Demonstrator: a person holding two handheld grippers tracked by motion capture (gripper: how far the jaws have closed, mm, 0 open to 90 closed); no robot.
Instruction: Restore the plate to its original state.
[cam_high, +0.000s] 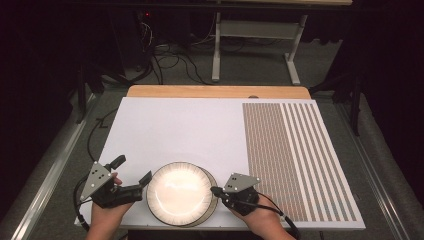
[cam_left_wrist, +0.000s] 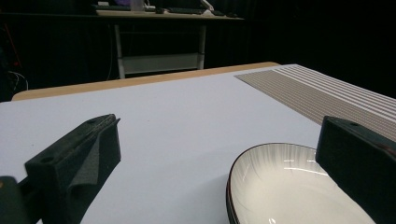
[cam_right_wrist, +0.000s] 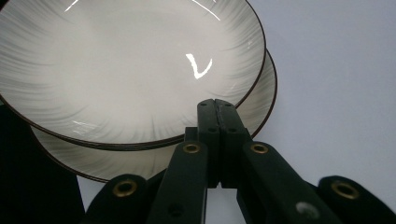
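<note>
White board (cam_high: 175, 125) on a wooden table (cam_high: 215, 91), dark room behind.

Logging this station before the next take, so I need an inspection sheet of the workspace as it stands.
Surface: white board on a wooden table, striped pattern panel at its right.
Job's things: top plate stacked off-centre on a lower plate, near edge.
Clutter: nothing seen.
Grippers: left gripper open at the plates' left rim; right gripper shut, tips at the right rim.
Cables: one trails from each gripper; more on the floor behind.
Surroundings: dark room, white-legged desk beyond.
</note>
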